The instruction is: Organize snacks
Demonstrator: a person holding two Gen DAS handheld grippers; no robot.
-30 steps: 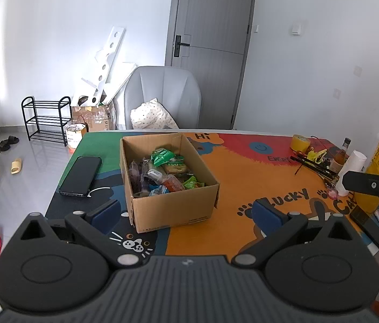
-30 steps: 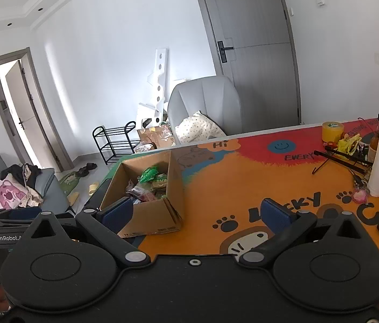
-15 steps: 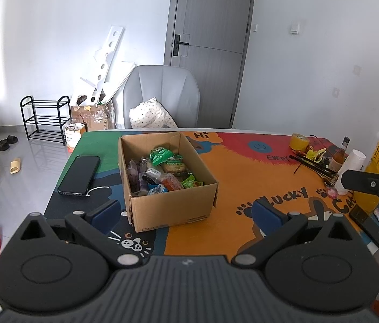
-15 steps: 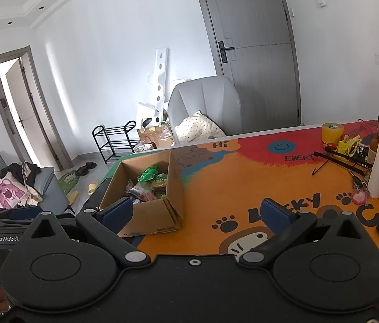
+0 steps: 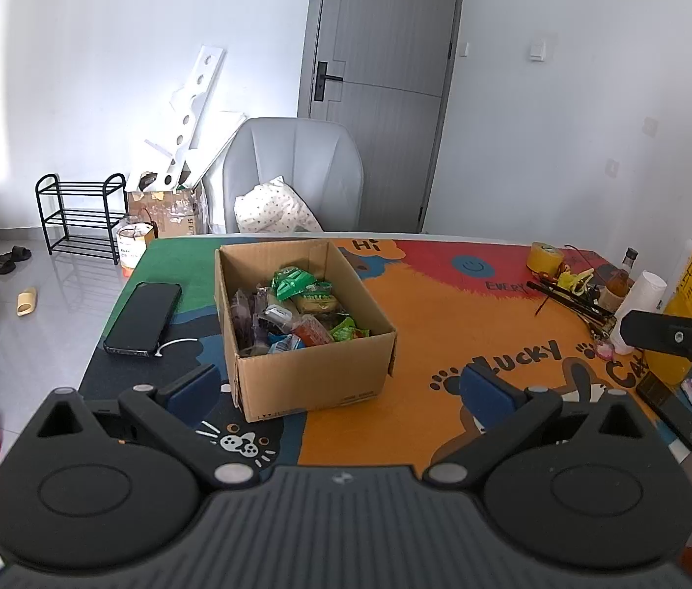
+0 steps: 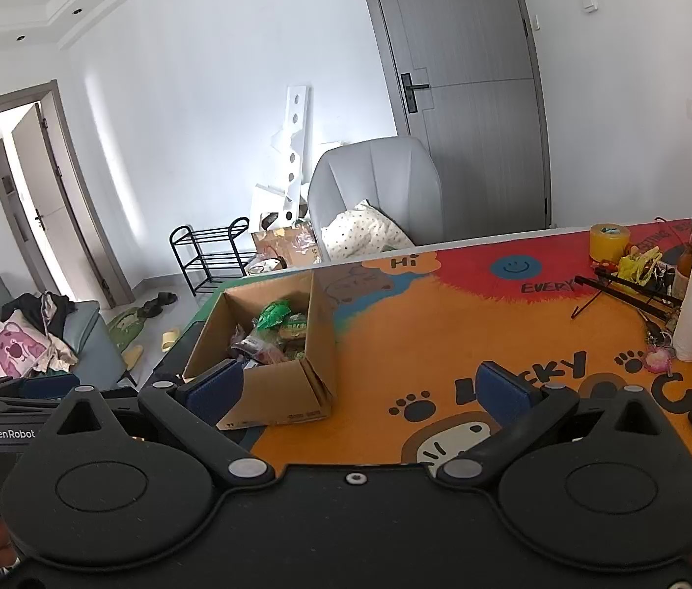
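where mat point(image 6: 444, 343) reads "lucky", left gripper point(image 6: 7, 410) says "genrobot".

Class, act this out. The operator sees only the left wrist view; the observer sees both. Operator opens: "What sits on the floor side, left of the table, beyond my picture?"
Observer: A pink bear-print bag lies on a grey sofa.
Operator: Are the right tongs carrying a snack?
Observer: No. The right tongs are open and empty.
Operator: Any marking on my left tongs?
Observer: The left tongs carry a "GenRobot" label on the side.
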